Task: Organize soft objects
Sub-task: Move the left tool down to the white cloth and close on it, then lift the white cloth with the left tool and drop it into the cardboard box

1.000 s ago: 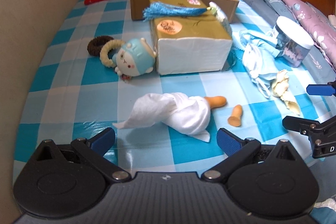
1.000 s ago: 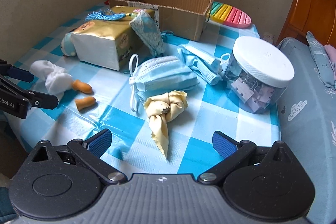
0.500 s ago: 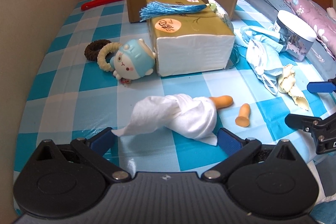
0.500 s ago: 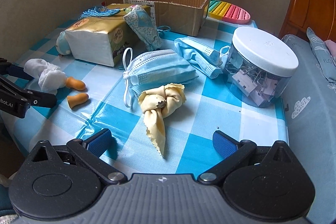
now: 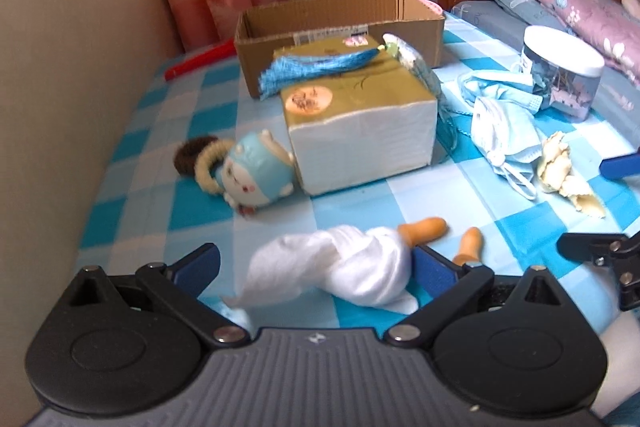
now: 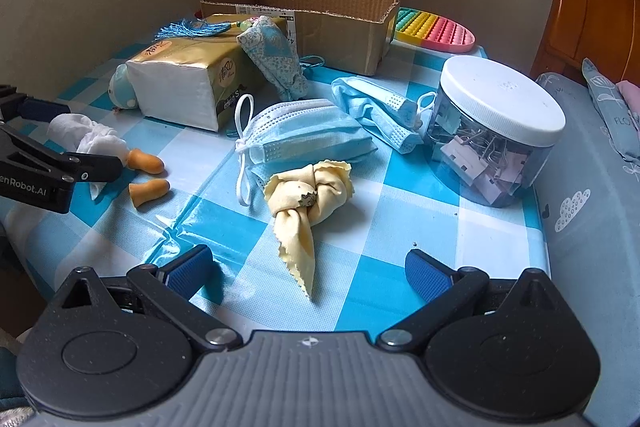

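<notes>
Since a second ago my left tongs (image 5: 316, 267) have come in over the white cloth (image 5: 344, 275), so the bundle that lay out ahead of the pads now sits between them. The jaws have just been closing a little, yet they are wide; the right pad looks to be just at the cloth's edge, the left pad stands clear of it. I judge this no grip yet — only a bracket round the bundle.

The cloth lies on the checked table (image 5: 132, 211), near its front edge, with two orange earplugs (image 5: 424, 229) just beyond it. Farther back a tissue pack (image 5: 360, 131) rests against the front of the cardboard box (image 5: 340, 23), a blue tassel (image 5: 316, 69) draped on top and a small blue plush toy (image 5: 256, 175) touching its left side.

My right tongs (image 6: 308, 273) hang wide and empty over the knotted yellow cloth (image 6: 308, 191), whose tail points back between the pads. Beyond it lie the face masks (image 6: 304, 135) and, to the right, a lidded jar of clips (image 6: 500, 131).

What this means for the job: the white cloth is lined up for pickup, and the box — open, apparently the place for soft things — is a reach past the tissue pack. Closing fully should gather it, though a loose corner may trail.
</notes>
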`<state>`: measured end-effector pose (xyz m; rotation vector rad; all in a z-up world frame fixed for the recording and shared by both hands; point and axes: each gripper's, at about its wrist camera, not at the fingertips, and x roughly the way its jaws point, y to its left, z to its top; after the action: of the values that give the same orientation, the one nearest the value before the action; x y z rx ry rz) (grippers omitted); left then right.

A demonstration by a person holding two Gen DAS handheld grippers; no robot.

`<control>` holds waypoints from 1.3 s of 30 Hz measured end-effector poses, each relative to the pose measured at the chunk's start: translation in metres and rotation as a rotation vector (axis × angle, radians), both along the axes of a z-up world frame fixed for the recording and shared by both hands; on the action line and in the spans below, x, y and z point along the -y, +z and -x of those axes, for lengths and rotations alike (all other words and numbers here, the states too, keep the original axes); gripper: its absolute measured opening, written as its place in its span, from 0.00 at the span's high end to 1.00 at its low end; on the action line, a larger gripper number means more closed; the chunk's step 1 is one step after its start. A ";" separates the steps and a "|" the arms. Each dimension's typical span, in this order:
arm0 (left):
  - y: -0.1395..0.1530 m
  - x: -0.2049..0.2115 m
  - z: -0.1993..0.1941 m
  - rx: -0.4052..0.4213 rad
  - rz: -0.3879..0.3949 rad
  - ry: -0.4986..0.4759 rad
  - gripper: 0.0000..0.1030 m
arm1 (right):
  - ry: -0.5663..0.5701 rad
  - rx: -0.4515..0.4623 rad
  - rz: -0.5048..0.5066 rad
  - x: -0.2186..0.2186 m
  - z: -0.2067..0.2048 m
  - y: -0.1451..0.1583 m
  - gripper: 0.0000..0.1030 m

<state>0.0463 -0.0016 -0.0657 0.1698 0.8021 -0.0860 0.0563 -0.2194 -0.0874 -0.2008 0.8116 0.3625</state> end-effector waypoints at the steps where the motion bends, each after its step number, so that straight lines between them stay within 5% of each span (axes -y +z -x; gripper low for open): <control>1: 0.001 0.002 0.001 0.016 -0.025 -0.001 0.08 | 0.002 0.001 0.000 0.000 0.000 0.000 0.00; 9: 0.000 0.005 -0.006 -0.015 0.026 -0.039 0.45 | 0.016 0.000 -0.001 0.000 -0.002 0.001 0.00; 18: 0.001 -0.009 -0.008 -0.037 0.082 0.029 0.45 | 0.047 0.006 0.008 -0.005 -0.018 0.002 0.02; 27: 0.000 -0.011 -0.011 -0.044 0.104 0.041 0.45 | 0.072 0.029 0.032 -0.009 -0.028 0.010 0.32; 31: 0.001 -0.012 -0.012 -0.062 0.120 0.027 0.45 | 0.068 0.010 0.027 -0.009 -0.032 0.011 0.52; 39: 0.006 -0.009 -0.009 -0.091 0.132 -0.006 0.46 | 0.036 0.014 0.037 -0.007 -0.024 0.020 0.55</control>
<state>0.0552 0.0069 -0.0593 0.0439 0.8832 -0.1530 0.0803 -0.2128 -0.0677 -0.2530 0.8023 0.3799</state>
